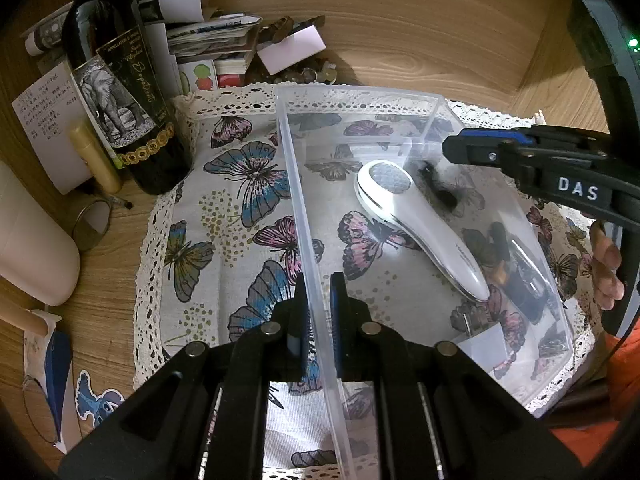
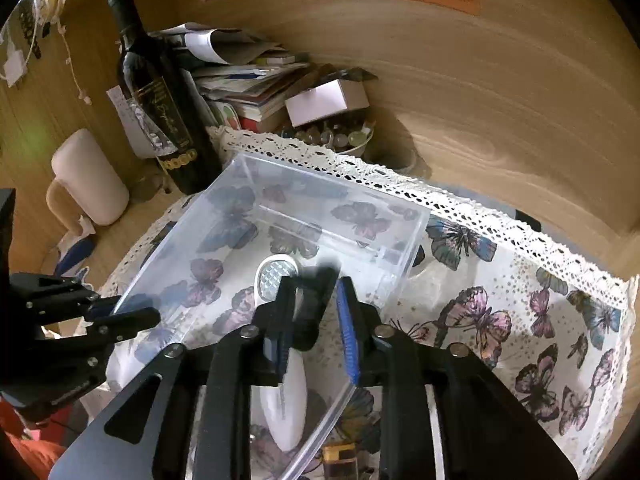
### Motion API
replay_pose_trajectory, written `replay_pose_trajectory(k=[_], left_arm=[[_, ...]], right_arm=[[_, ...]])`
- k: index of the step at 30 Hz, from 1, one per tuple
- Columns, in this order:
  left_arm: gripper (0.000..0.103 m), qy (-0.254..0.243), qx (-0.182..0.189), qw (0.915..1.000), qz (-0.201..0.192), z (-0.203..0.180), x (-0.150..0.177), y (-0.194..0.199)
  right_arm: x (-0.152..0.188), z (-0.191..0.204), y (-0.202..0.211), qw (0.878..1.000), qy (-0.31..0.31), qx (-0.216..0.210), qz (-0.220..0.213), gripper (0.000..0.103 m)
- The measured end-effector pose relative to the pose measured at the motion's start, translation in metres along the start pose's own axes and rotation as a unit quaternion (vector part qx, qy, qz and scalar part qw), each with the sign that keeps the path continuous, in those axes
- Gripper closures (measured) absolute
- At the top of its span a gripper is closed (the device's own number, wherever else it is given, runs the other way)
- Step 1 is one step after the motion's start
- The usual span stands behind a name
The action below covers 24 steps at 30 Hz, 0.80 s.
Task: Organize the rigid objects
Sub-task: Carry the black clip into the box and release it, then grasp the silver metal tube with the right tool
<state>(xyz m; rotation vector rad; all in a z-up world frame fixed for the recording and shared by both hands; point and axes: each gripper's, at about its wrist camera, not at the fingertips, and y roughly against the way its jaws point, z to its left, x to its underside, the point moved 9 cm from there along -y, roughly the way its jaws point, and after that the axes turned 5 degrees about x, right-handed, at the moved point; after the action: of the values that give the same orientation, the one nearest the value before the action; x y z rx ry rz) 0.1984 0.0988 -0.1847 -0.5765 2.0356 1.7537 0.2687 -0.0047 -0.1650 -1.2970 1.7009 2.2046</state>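
A clear plastic box [image 1: 360, 94] stands on a butterfly cloth [image 1: 240, 184]. My left gripper [image 1: 320, 312] is shut on its left wall, one pad on each side. In the box lies a white handheld device [image 1: 420, 232] with a mesh head, with a black fuzzy thing [image 1: 442, 192] beside the head. My right gripper [image 1: 452, 150] hovers just above that thing, over the box's far right corner. In the right wrist view my right gripper [image 2: 316, 320] is slightly open over the box [image 2: 180, 248] and the device [image 2: 286, 412]. The blurred black thing [image 2: 316, 304] sits between its fingers, clear of the right pad. My left gripper [image 2: 136, 308] shows at the left.
A dark wine bottle [image 1: 132, 120] stands left of the cloth beside a yellowish tube [image 1: 94, 160]. Stacked papers [image 1: 212, 36] and a bowl of beads [image 2: 340, 136] sit at the back against the wooden wall. A white mug [image 2: 92, 180] stands far left. Small dark items [image 1: 520, 276] lie in the box's near right.
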Motion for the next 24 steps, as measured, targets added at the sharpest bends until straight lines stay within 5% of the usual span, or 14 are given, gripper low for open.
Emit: replay_pose_trajectory(k=[14, 24], left_arm=[[0.093, 0.000, 0.000, 1.0000, -0.001, -0.001, 0.000, 0.000], [0.093, -0.001, 0.000, 1.0000, -0.001, -0.001, 0.000, 0.001]], right_arm=[[0.003, -0.034, 0.065, 0.996, -0.018, 0.060, -0.064, 0.073], [0.062, -0.067, 0.060, 0.993, -0.057, 0.098, -0.020, 0.073]])
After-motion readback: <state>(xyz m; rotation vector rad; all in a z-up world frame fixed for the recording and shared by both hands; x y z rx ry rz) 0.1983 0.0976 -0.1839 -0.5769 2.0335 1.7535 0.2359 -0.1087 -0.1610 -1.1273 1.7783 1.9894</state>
